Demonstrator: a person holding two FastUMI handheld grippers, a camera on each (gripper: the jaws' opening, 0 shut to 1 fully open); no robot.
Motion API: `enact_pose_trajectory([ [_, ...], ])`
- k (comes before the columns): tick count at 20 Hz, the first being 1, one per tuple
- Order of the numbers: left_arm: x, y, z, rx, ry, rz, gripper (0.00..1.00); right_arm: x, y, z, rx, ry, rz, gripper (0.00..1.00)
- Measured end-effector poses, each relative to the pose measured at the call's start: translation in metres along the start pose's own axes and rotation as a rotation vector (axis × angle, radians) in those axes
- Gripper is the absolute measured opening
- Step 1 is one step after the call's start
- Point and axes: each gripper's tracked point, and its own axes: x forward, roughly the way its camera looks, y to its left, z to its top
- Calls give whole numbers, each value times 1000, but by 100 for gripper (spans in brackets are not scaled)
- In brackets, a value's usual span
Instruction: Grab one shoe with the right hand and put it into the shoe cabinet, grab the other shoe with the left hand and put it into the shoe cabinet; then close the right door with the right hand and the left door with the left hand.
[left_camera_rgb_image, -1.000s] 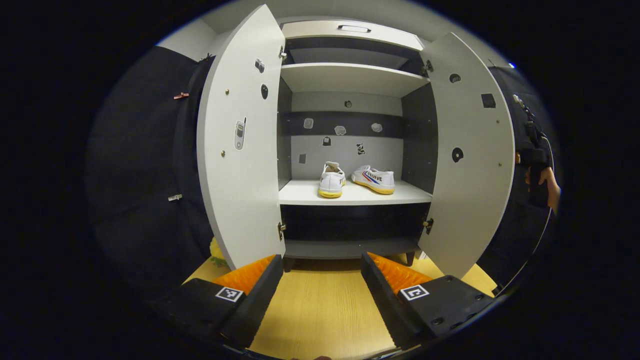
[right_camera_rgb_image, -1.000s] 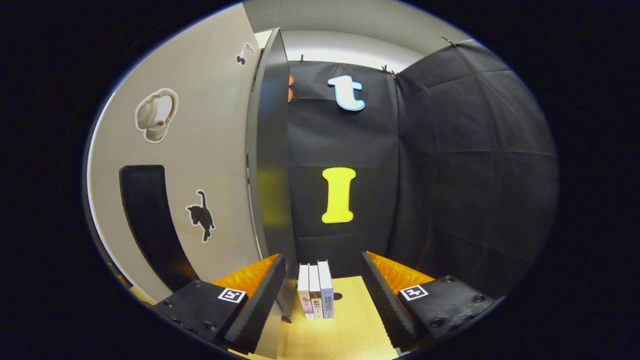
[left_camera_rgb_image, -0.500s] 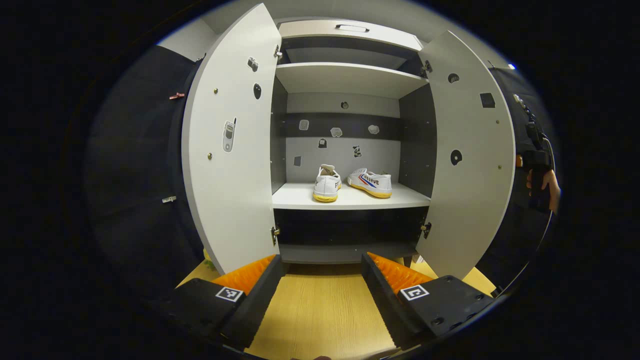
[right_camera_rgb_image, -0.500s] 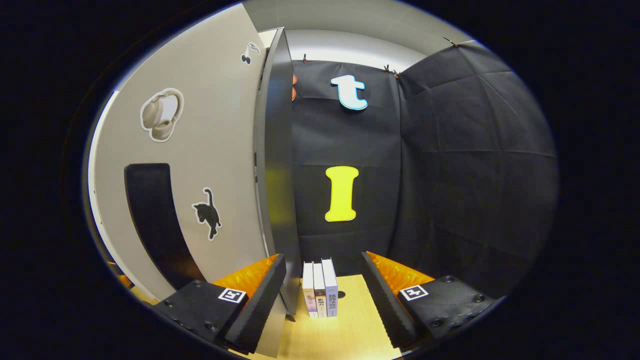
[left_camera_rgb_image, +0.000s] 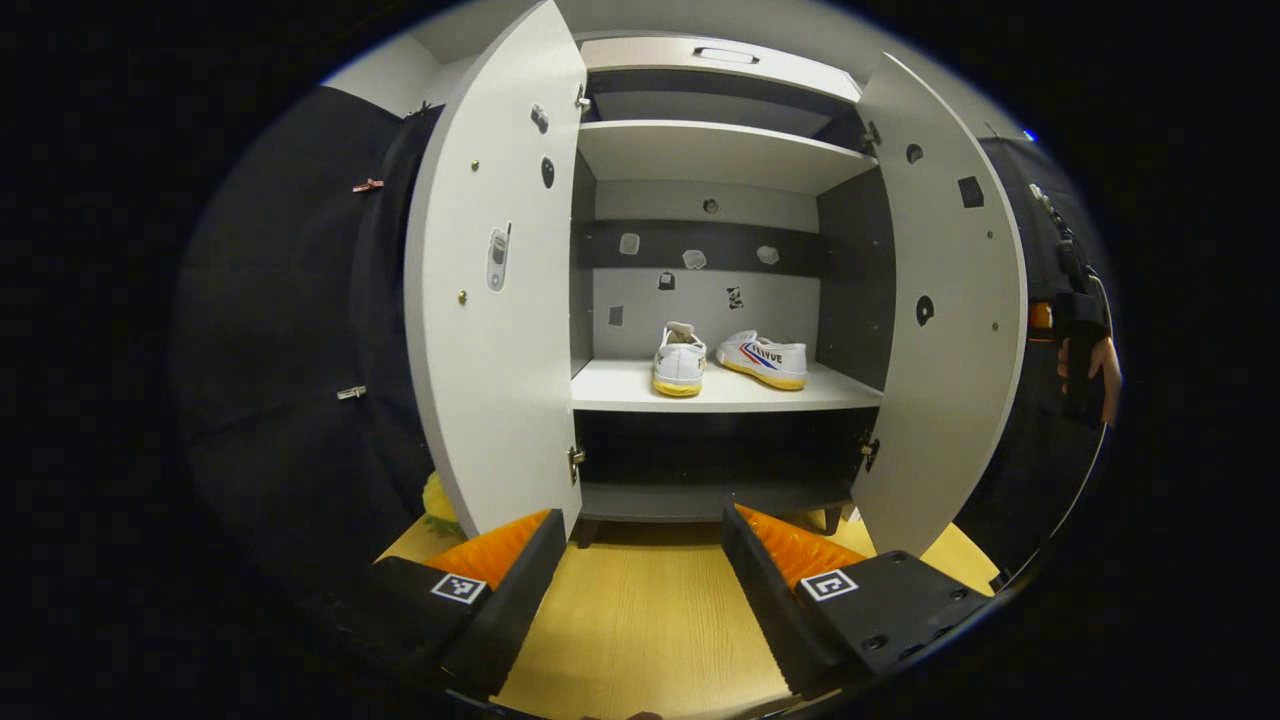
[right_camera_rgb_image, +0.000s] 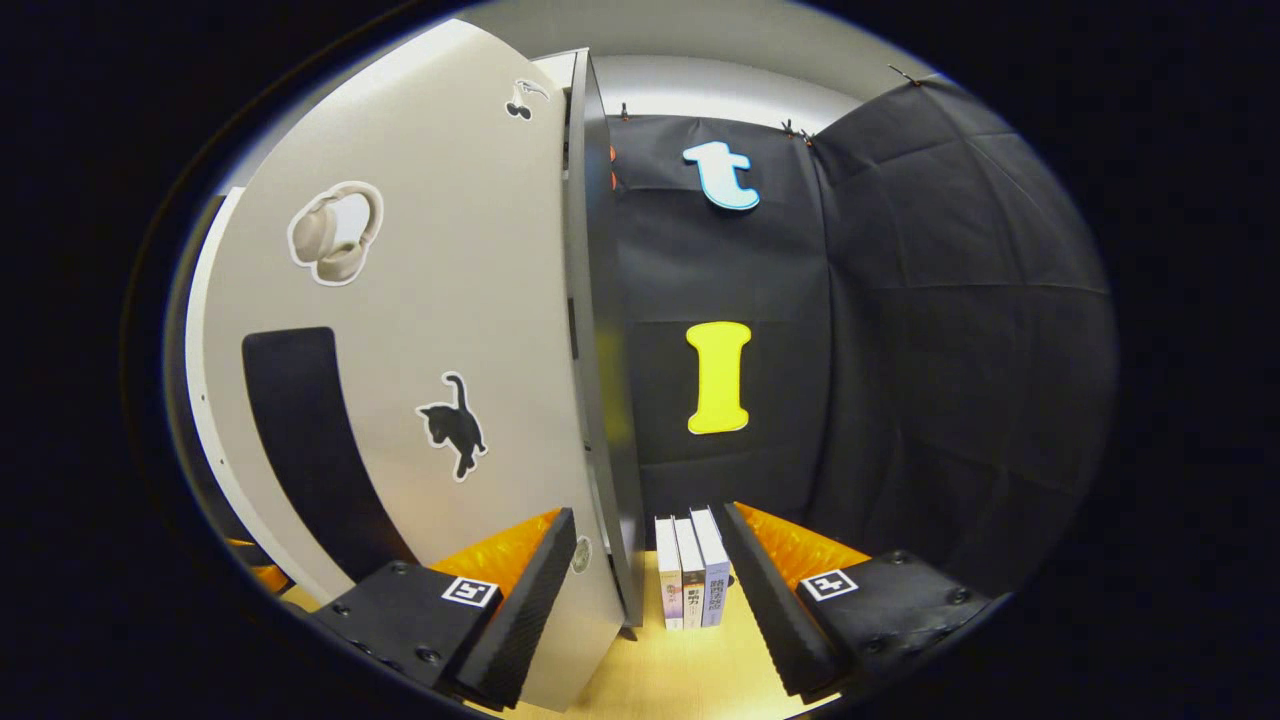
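Both shoes (left_camera_rgb_image: 728, 359) sit side by side on middle shelf (left_camera_rgb_image: 720, 390) of shoe cabinet (left_camera_rgb_image: 720, 150). Left door (left_camera_rgb_image: 500, 300), right door (left_camera_rgb_image: 950, 330) open. Left gripper (left_camera_rgb_image: 640, 590) released, empty, well back from cabinet. Right gripper (right_camera_rgb_image: 645, 590) released, straddling right door's outer face and edge.

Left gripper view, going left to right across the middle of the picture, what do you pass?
Open white left cabinet door → white sneaker with its heel toward the camera → white sneaker seen side-on with red and blue stripes → open white right cabinet door → hand holding the other gripper.
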Motion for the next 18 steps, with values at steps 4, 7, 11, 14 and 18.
enact_pose_trajectory([
  [4, -9, 21, -5, -10, 6, 48, 98, 4, 1, 1, 143, -6, -36, 95],
  [7, -17, 32, -12, -29, 23, 77, 98, 4, 14, 3, 165, -12, -7, 94],
  [11, -21, 38, -11, -34, 21, 90, 98, 4, 56, -1, 61, 2, 69, 94],
  [14, -23, 42, -6, -18, 7, 98, 98, 12, 89, -10, 61, 26, 100, 95],
  [18, -31, 55, -6, -32, 0, 123, 98, 24, 148, -23, 65, 72, 206, 96],
])
